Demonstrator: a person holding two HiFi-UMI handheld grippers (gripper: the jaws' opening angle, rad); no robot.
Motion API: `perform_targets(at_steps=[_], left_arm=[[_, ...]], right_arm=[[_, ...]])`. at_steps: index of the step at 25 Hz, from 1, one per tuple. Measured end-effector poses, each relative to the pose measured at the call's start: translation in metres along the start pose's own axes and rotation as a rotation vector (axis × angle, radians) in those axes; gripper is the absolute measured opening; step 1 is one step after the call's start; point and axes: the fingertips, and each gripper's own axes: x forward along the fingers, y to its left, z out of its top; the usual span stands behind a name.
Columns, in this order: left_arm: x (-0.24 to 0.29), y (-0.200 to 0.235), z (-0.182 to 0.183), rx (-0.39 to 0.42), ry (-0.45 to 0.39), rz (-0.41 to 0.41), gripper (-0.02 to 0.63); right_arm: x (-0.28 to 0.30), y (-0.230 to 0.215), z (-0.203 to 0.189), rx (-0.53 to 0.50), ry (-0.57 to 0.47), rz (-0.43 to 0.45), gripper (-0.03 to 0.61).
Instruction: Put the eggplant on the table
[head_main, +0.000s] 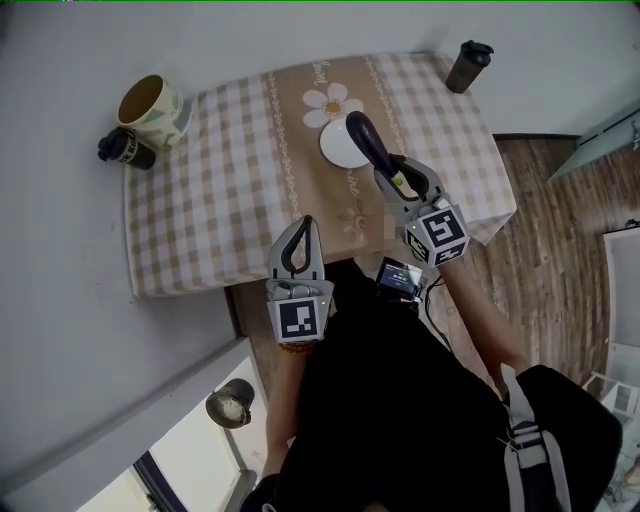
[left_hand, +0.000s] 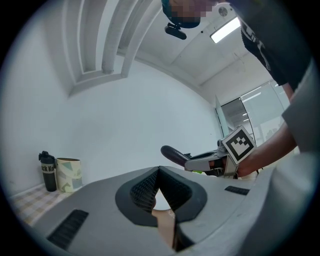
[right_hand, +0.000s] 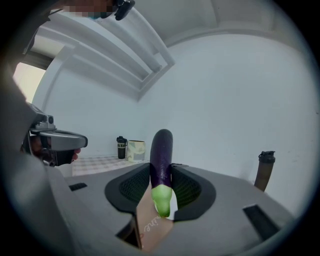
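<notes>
Squarely between fingers (right_hand: 189, 186) of right gripper (right_hand: 161, 172): eggplant (right_hand: 161, 150).

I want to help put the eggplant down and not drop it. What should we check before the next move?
1. Grip: ok. The right gripper has its fingers shut on the eggplant, near its green end.
2. Landing spot: ok. There is bare checked cloth on the table beside the white plate.
3. Left gripper out of the way: ok. It is shut and empty, near the table's front edge.
4. Other things clear: ok. The mug, the black bottle and the dark shaker stand at the far corners.
5. Height above the table: cannot tell.
</notes>
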Motion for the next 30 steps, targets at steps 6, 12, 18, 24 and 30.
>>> perform_targets(at_steps=[6, 12, 18, 24, 30], left_arm=[[0.002, 0.005, -0.002, 0.016, -0.002, 0.006, 0.003], [0.005, 0.009, -0.005, 0.015, 0.004, 0.008, 0.003], [0.008, 0.012, -0.006, 0.02, 0.011, 0.009, 0.003], [0.011, 0.018, -0.008, 0.009, 0.009, 0.024, 0.003], [0.015, 0.016, -0.011, 0.007, 0.018, 0.026, 0.003]], right_arm=[[0.024, -0.005, -0.01, 0.019, 0.023, 0.005, 0.141], [0.04, -0.017, -0.026, 0.045, 0.057, -0.014, 0.141], [0.058, -0.03, -0.053, 0.045, 0.126, -0.034, 0.141], [0.076, -0.04, -0.084, 0.036, 0.2, -0.041, 0.141], [0.089, -0.05, -0.115, 0.088, 0.27, -0.045, 0.141]])
